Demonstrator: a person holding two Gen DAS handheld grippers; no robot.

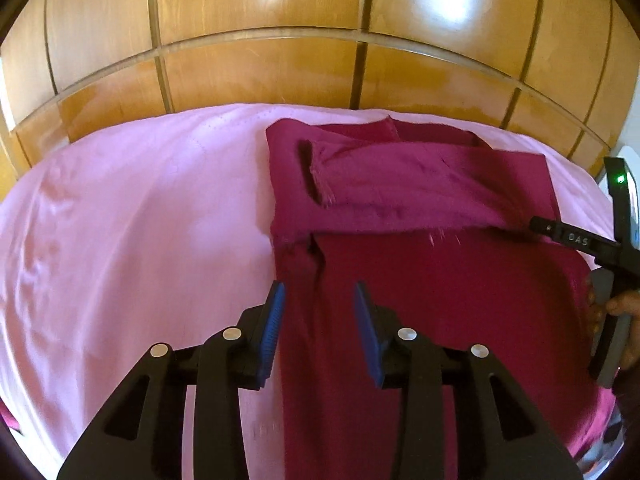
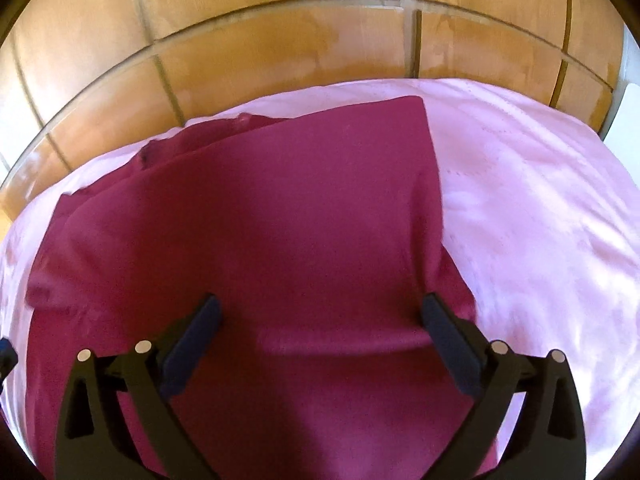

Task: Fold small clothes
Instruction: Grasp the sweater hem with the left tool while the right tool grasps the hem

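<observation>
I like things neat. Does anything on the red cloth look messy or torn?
A little. On the red cloth, the folded-over flap lies crooked, and its left edge looks frayed, with loose threads sticking out. Nothing else stands out on the pink sheet.

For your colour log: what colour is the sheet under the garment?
Pale pink sheet; the right wrist view shows it best.

The magenta garment (image 1: pixel 420 280) runs off the left wrist view's lower edge at 6 o'clock. At 3 o'clock, the right gripper's (image 1: pixel 576 238) fingers are blurred, and the hand (image 1: pixel 622 308) holding it is cropped.
</observation>
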